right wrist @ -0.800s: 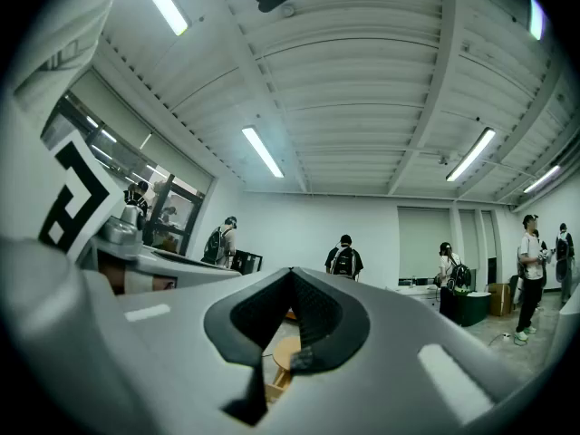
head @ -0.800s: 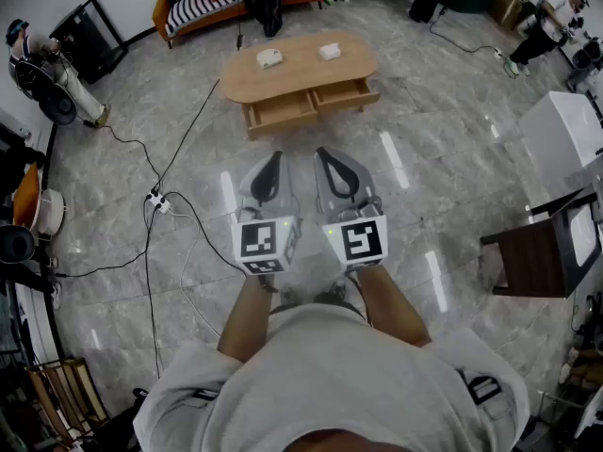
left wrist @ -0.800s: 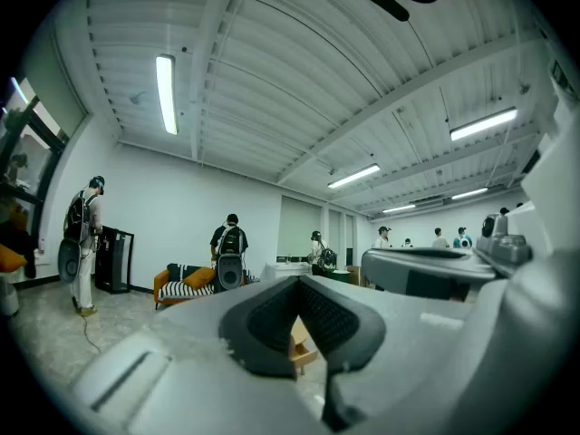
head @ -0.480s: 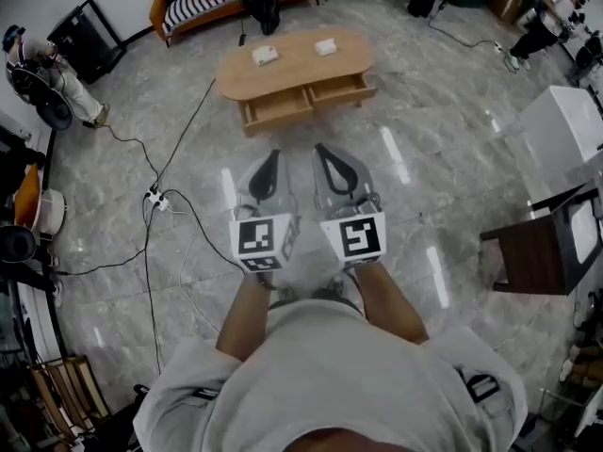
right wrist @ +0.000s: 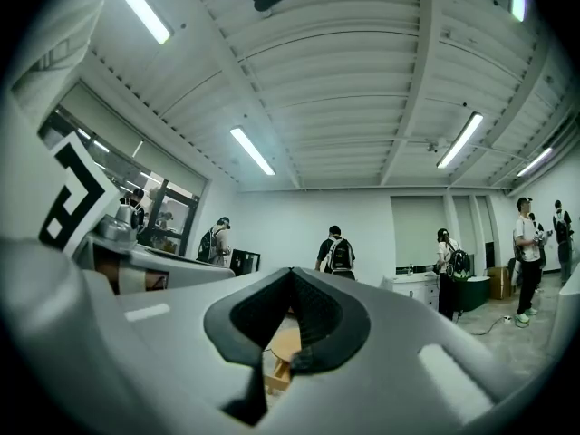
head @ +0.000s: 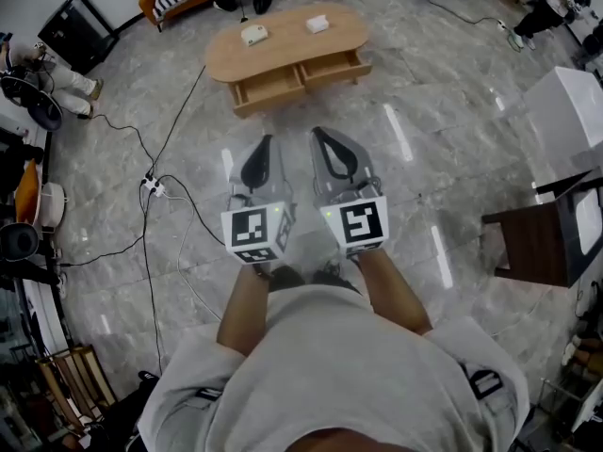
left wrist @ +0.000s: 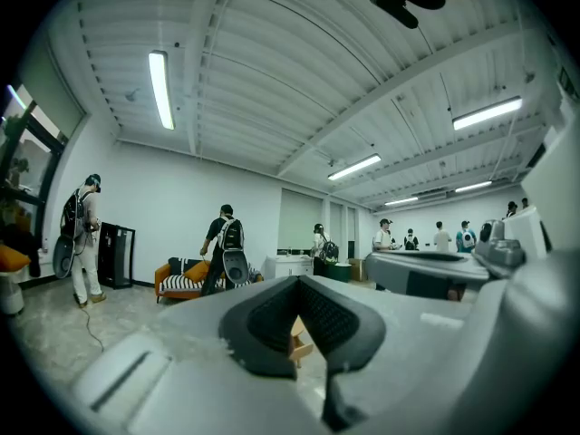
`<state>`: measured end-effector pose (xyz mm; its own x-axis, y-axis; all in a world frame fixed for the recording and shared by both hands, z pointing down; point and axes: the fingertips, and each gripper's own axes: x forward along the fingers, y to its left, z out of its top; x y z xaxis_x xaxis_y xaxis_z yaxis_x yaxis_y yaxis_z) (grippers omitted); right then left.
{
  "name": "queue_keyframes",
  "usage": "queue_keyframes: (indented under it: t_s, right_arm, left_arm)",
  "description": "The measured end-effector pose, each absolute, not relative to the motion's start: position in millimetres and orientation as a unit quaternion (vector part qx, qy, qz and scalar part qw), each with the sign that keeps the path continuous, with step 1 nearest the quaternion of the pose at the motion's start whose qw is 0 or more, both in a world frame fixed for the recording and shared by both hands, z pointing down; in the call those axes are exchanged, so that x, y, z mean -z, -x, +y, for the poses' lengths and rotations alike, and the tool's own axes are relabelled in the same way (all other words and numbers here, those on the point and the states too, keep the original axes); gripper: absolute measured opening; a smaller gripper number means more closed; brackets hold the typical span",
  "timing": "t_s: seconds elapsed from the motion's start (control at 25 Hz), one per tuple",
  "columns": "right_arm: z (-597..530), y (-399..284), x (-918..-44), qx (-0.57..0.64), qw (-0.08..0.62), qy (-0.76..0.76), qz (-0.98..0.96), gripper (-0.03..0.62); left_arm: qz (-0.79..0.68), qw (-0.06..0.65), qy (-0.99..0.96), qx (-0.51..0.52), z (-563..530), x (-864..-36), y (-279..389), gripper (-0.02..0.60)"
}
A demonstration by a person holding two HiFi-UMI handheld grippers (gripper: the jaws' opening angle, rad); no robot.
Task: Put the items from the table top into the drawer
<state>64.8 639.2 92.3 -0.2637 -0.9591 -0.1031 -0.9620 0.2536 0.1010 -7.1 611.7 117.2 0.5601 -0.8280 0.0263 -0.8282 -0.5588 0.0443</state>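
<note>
Table (head: 219, 56) stands straight ahead and well apart, long axis crosswise, with left item (head: 253, 34) and right item (head: 317, 24) on top and drawers (head: 268, 88) open. Left hand-held gripper (head: 266, 140) and right hand-held gripper (head: 318, 133) are closed, empty and about equally far.

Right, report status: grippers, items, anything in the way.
Both shut, empty: left gripper, right gripper. Two white items on table, drawers open, far ahead. Cable lies left of path.

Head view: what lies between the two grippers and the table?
Only bare floor, seen in the head view, from left gripper and right gripper up to the table.
</note>
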Motion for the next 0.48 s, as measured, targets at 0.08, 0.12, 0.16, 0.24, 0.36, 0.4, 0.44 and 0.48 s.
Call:
queue_keyframes:
  t_s: [0.08, 0.12, 0.16, 0.24, 0.36, 0.4, 0.44, 0.48]
  right_arm:
    - [633.1, -74.7, -101.0, -0.062, 0.007, 0.609, 0.791, 0.006]
    - [628.7, -77.8, -103.9, -0.059, 0.006, 0.610, 0.790, 0.008]
    - [624.0, -80.0, -105.7, -0.058, 0.005, 0.610, 0.790, 0.008]
    - [613.1, -83.9, -108.1, -0.056, 0.005, 0.610, 0.791, 0.006]
    - [588.1, -93.2, -111.6, -0.051, 0.008, 0.612, 0.789, 0.006]
    - [577.4, -96.5, -113.5, -0.050, 0.009, 0.614, 0.788, 0.008]
    - [565.9, -98.9, -115.8, -0.050, 0.010, 0.615, 0.787, 0.008]
    - [554.0, -100.2, -118.6, -0.051, 0.010, 0.615, 0.787, 0.006]
  left_arm:
    - [-0.469, 0.028, -0.883, -0.010, 607.3, -126.6, -0.3, 0.020]
    - [-0.469, 0.028, -0.883, -0.013, 603.2, -128.8, -3.1, 0.020]
    - [-0.469, 0.030, -0.883, -0.013, 597.9, -130.0, -5.2, 0.020]
    - [-0.469, 0.033, -0.882, -0.014, 585.0, -132.4, -8.8, 0.020]
    - [-0.467, 0.029, -0.884, -0.021, 560.7, -139.9, -18.3, 0.020]
    - [-0.464, 0.030, -0.885, -0.023, 550.5, -143.1, -22.0, 0.020]
    - [-0.462, 0.031, -0.886, -0.022, 538.9, -146.0, -24.6, 0.020]
    - [-0.461, 0.032, -0.887, -0.020, 526.2, -148.3, -25.7, 0.020]
